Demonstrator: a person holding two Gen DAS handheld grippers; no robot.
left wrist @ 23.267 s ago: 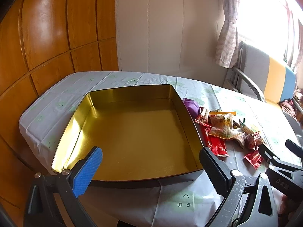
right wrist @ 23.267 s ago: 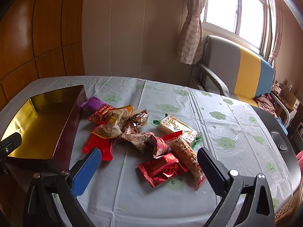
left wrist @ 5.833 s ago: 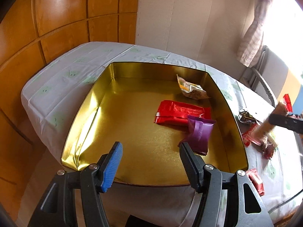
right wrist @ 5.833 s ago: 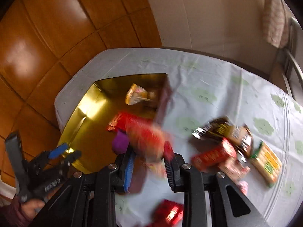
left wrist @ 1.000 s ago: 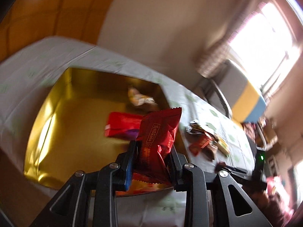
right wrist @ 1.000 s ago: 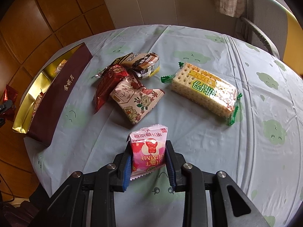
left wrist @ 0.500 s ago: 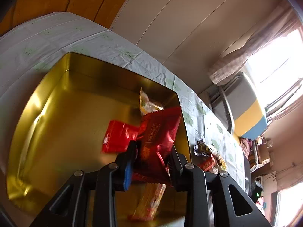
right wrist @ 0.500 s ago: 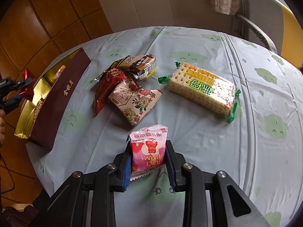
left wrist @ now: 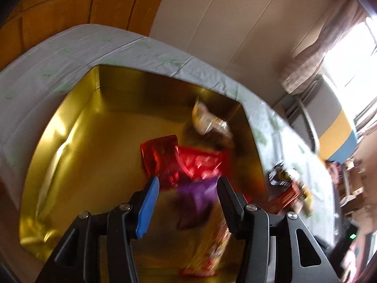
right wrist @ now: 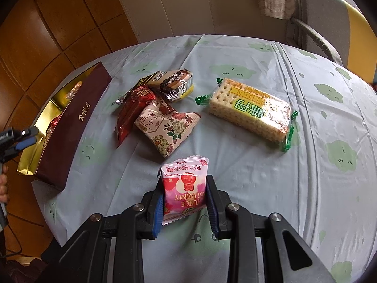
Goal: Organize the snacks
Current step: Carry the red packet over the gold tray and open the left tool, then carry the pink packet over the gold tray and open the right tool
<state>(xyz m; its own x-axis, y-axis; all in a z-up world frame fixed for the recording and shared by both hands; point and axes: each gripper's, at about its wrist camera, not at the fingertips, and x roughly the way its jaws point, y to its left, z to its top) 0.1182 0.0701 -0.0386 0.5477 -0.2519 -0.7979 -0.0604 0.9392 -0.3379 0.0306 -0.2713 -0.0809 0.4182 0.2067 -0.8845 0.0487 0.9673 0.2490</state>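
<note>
The gold-lined box (left wrist: 70, 141) holds several snacks: two red packets (left wrist: 202, 162), a purple packet (left wrist: 198, 191), a pale bag (left wrist: 205, 120) at the far corner and a yellow-red stick pack (left wrist: 212, 247). My left gripper (left wrist: 188, 186) hovers open and empty over the box. My right gripper (right wrist: 185, 188) is shut on a pink gummy packet (right wrist: 185, 184) above the table. On the cloth lie a cracker pack (right wrist: 249, 110), a floral packet (right wrist: 165, 125), a dark red packet (right wrist: 132, 108) and a brown packet (right wrist: 172, 80).
The box's maroon outer wall (right wrist: 70, 127) stands at the table's left edge. My left gripper (right wrist: 21, 139) shows beside it in the right wrist view. An armchair (right wrist: 329, 23) stands behind the table. Wooden wall panels run along the left.
My left gripper has opened and dropped its red packet into the box. My right gripper still holds the pink gummy packet and has barely moved.
</note>
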